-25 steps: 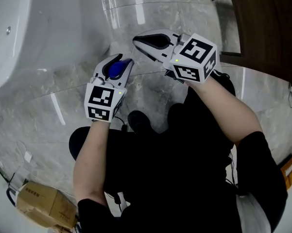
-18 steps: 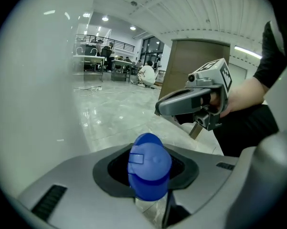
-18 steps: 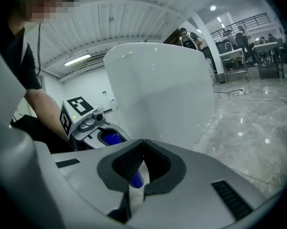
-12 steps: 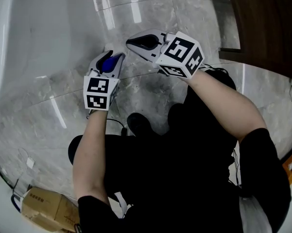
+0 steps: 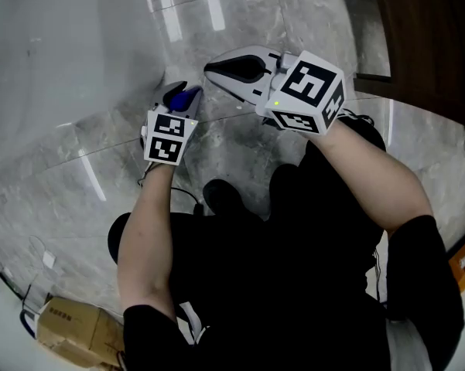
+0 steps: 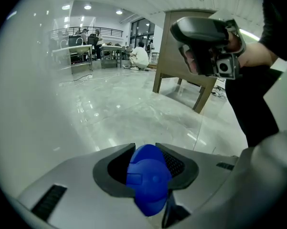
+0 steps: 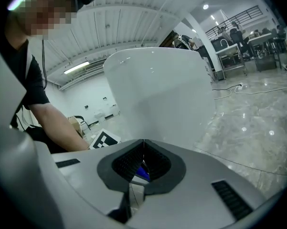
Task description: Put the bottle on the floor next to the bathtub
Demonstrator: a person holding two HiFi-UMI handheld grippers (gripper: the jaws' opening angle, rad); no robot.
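Observation:
Only the blue cap of the bottle [image 5: 185,97] shows; its body is hidden under the jaws. My left gripper [image 5: 178,96] is shut on that cap and hangs low over the grey marble floor, close to the white bathtub [image 5: 54,45] at the left. In the left gripper view the cap [image 6: 148,178] fills the gap between the two dark pads. My right gripper [image 5: 213,69] hovers higher, to the right of the left one, shut and with nothing in it. In the right gripper view its jaws [image 7: 143,146] meet at the tips, with the bathtub wall [image 7: 157,89] beyond.
A dark wooden piece of furniture [image 5: 425,37] stands at the upper right, its legs [image 6: 200,94] showing in the left gripper view. A cardboard box [image 5: 70,327] lies at the lower left. The person's legs and shoes [image 5: 220,195] are just behind the grippers.
My left gripper has sunk toward the floor with the bottle still in it, looking smaller from above. The right gripper has hardly shifted.

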